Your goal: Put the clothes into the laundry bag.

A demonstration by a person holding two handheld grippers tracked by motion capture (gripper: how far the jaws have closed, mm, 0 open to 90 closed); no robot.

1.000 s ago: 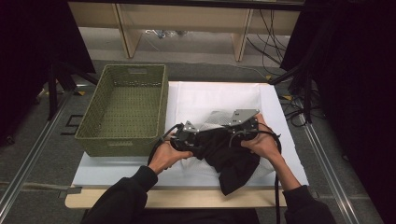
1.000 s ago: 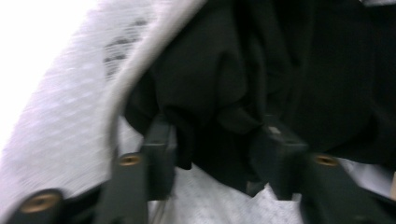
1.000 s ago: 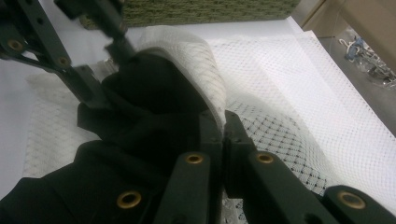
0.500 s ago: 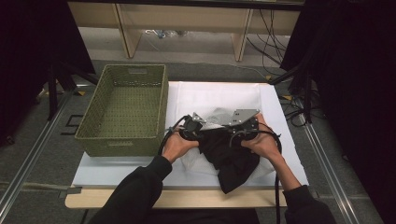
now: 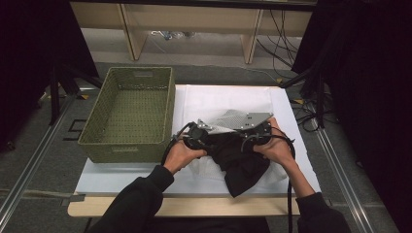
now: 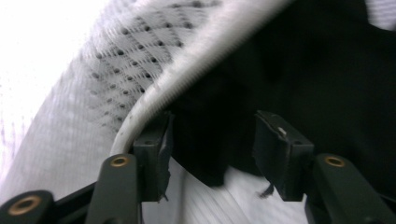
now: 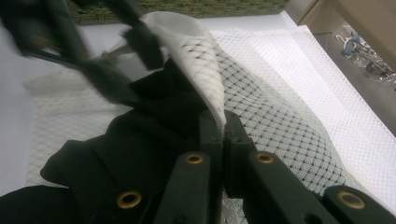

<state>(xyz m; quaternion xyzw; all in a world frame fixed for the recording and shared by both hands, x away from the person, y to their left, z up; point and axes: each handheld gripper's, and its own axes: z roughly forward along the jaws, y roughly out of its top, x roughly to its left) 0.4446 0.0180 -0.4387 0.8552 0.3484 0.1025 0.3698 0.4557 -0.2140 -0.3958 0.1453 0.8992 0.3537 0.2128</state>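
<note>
A white mesh bag (image 5: 232,119) lies on the table with a black garment (image 5: 243,162) half inside its mouth. My right gripper (image 7: 223,126) is shut on the bag's white rim (image 7: 205,88) and holds it raised above the garment (image 7: 140,140). My left gripper (image 6: 212,135) is at the rim's other side. Its jaws have just been opening and now stand apart, with a fold of black garment (image 6: 205,140) loose between them. The corded rim (image 6: 187,79) runs past its left pad (image 6: 156,149). Both grippers (image 5: 197,136) (image 5: 255,136) sit close together at mid-table.
A green woven basket (image 5: 128,111) stands at the left edge of the white table cover (image 5: 121,177). Behind the table are wooden shelf legs and cables on the floor. Dark curtains hang at both sides.
My left hand has shifted a little farther from the table's front edge, along the bag's mouth. The right hand, the bag rim it holds and the garment have stayed put.
</note>
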